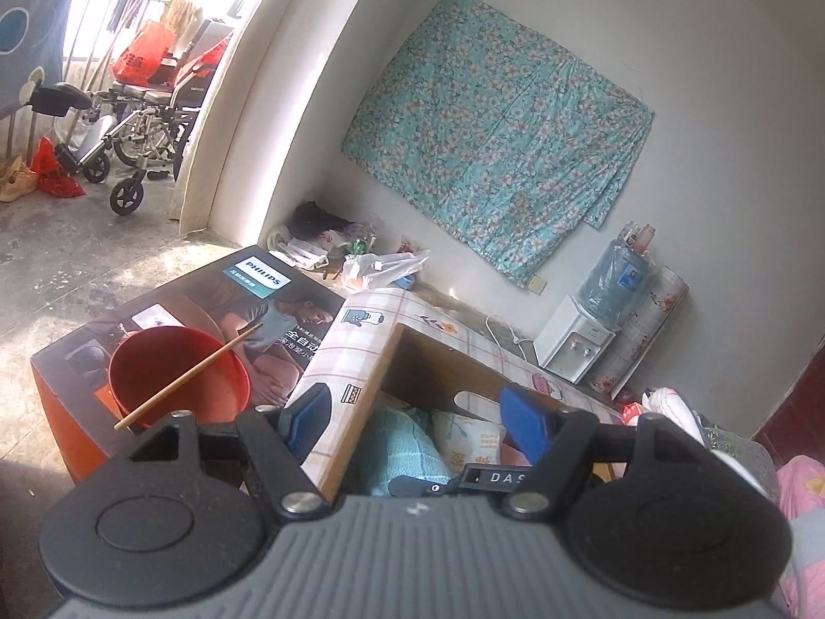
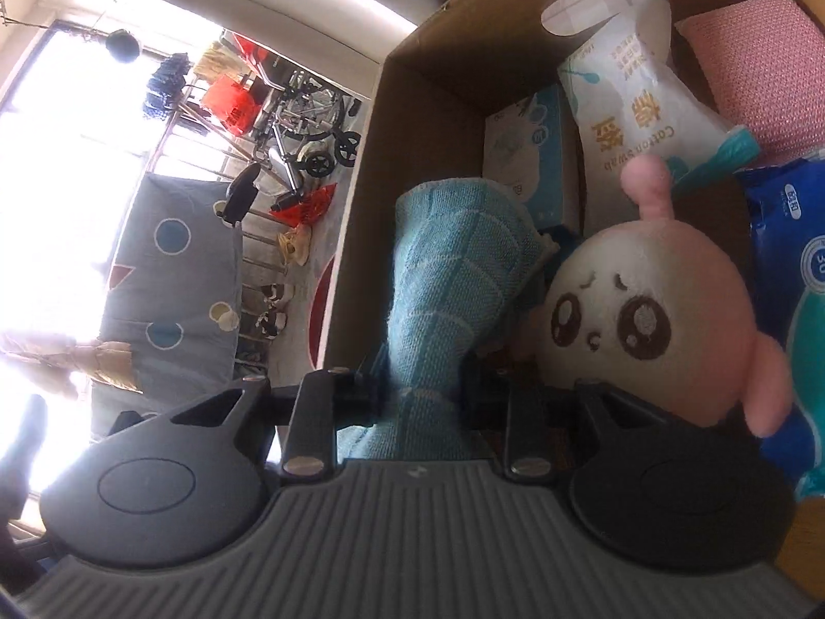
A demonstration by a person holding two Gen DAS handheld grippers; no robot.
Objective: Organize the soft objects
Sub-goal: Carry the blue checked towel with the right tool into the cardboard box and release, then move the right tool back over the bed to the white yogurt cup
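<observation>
Right fingers point(image 2: 420, 387) pinching teal checked towel point(image 2: 448, 278) inside cardboard box point(image 2: 361, 216), left fingers point(image 1: 412, 420) spread above it

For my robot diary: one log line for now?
right gripper: shut on towel | left gripper: open, over box | toy: in box

"PHILIPS" stands on the large dark printed cardboard carton point(image 1: 206, 304); "DAS" on a black tab point(image 1: 497, 477); "Cotton swab" on the white plastic packet point(image 2: 639, 98).
</observation>
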